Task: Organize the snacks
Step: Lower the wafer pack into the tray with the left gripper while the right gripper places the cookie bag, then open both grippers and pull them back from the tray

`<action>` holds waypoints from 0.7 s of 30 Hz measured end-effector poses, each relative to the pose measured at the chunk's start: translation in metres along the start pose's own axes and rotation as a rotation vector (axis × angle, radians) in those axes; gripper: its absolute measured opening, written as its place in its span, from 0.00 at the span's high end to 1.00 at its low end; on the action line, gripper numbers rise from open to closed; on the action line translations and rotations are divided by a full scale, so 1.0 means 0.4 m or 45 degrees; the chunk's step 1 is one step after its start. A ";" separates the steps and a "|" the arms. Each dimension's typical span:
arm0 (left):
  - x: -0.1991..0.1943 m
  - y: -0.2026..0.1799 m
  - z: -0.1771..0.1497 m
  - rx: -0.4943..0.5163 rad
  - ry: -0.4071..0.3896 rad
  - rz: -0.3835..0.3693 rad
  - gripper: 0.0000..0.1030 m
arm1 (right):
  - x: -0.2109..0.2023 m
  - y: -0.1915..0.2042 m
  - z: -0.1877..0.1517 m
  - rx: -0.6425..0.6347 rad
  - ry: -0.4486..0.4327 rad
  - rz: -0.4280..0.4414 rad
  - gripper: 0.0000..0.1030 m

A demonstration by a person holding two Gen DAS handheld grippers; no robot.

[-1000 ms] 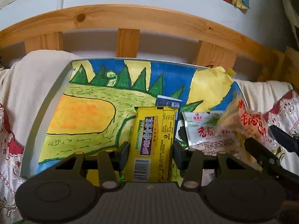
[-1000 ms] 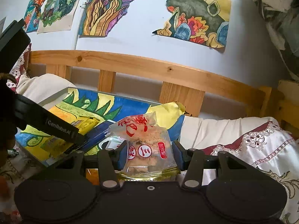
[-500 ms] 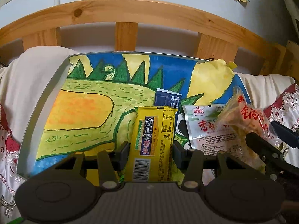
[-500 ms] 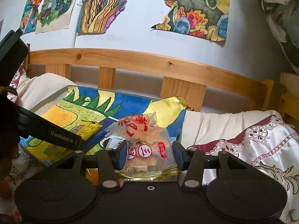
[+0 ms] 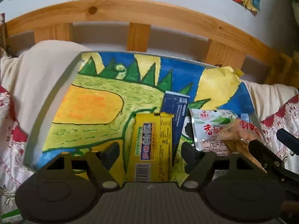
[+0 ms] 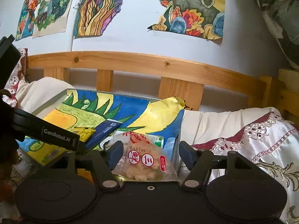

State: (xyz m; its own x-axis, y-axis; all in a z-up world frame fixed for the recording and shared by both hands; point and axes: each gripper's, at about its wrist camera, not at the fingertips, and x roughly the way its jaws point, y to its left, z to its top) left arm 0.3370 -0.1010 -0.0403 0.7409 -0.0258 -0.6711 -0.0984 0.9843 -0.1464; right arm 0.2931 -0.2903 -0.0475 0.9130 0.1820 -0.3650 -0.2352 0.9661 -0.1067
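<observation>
Between my left gripper's spread fingers lies the yellow snack bar, lengthwise and flat on the painted tray; I see a gap on each side, so nothing is pinched. Just beyond and to the right of the bar, a dark blue packet rests partly tucked under its edge. Further right, the left wrist view picks up a silver pouch with red characters, and lying over its right part the clear bag of crumbly snack, with my right gripper's black fingers reaching in from that side.

Over on the right wrist view, the right gripper also stands spread, its blue-padded fingers set wide of the clear bag, which sits between them with its base near the gripper body; I cannot tell whether either pad touches it. This view shows the bag's round red labels, which the left view only blurs. It also shows the left gripper's arm crossing in from the left above the yellow bar and the blue packet. The silver pouch is mostly hidden behind the bag here.

Beyond both grippers, the tray's green, yellow and blue drawing stretches away, sitting on cream bedding. Past it runs the wooden bed rail. Only the right view reaches the wall paintings in full and the maroon embroidered cloth to the right.
</observation>
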 end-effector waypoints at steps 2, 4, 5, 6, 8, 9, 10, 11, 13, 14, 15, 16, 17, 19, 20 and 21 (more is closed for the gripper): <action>-0.017 0.008 -0.001 -0.003 -0.024 0.008 0.19 | -0.009 -0.001 0.005 0.006 -0.017 -0.006 0.26; -0.038 0.019 -0.003 -0.019 -0.052 0.021 0.14 | -0.022 -0.006 0.012 0.025 -0.039 -0.011 0.22; -0.047 0.025 -0.004 -0.028 -0.064 0.028 0.12 | -0.031 -0.008 0.017 0.042 -0.051 -0.010 0.20; -0.059 0.033 -0.005 -0.038 -0.077 0.037 0.10 | -0.038 -0.011 0.022 0.056 -0.061 -0.008 0.19; -0.082 0.048 -0.008 -0.055 -0.098 0.042 0.09 | -0.056 -0.013 0.031 0.080 -0.085 -0.007 0.14; -0.099 0.055 -0.008 -0.062 -0.110 0.040 0.08 | -0.067 -0.014 0.036 0.092 -0.097 -0.004 0.13; -0.114 0.062 -0.007 -0.066 -0.119 0.039 0.07 | -0.079 -0.015 0.041 0.103 -0.111 0.000 0.10; -0.128 0.066 -0.007 -0.069 -0.129 0.040 0.07 | -0.091 -0.014 0.045 0.112 -0.126 0.003 0.09; -0.167 0.079 -0.007 -0.070 -0.160 0.037 0.05 | -0.118 -0.010 0.056 0.119 -0.156 0.012 0.07; -0.185 0.085 -0.007 -0.069 -0.176 0.036 0.04 | -0.134 -0.006 0.061 0.120 -0.173 0.017 0.04; -0.206 0.090 -0.008 -0.066 -0.195 0.039 0.03 | -0.149 -0.003 0.067 0.120 -0.192 0.020 0.03; -0.228 0.096 -0.009 -0.062 -0.215 0.041 0.02 | -0.165 0.001 0.072 0.121 -0.212 0.021 0.01; -0.245 0.101 -0.010 -0.058 -0.231 0.041 0.01 | -0.181 0.005 0.077 0.123 -0.228 0.024 0.01; -0.286 0.111 -0.016 -0.047 -0.266 0.042 0.01 | -0.217 0.014 0.086 0.136 -0.254 0.037 0.01; -0.309 0.117 -0.021 -0.042 -0.282 0.046 0.01 | -0.232 0.019 0.091 0.146 -0.265 0.044 0.01; -0.327 0.122 -0.026 -0.041 -0.294 0.052 0.01 | -0.251 0.023 0.094 0.158 -0.275 0.053 0.01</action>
State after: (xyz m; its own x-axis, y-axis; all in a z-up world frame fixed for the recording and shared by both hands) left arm 0.2283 -0.0514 0.0330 0.8677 0.0579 -0.4936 -0.1497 0.9775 -0.1485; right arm 0.2117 -0.2927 0.0231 0.9565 0.2443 -0.1594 -0.2437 0.9696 0.0235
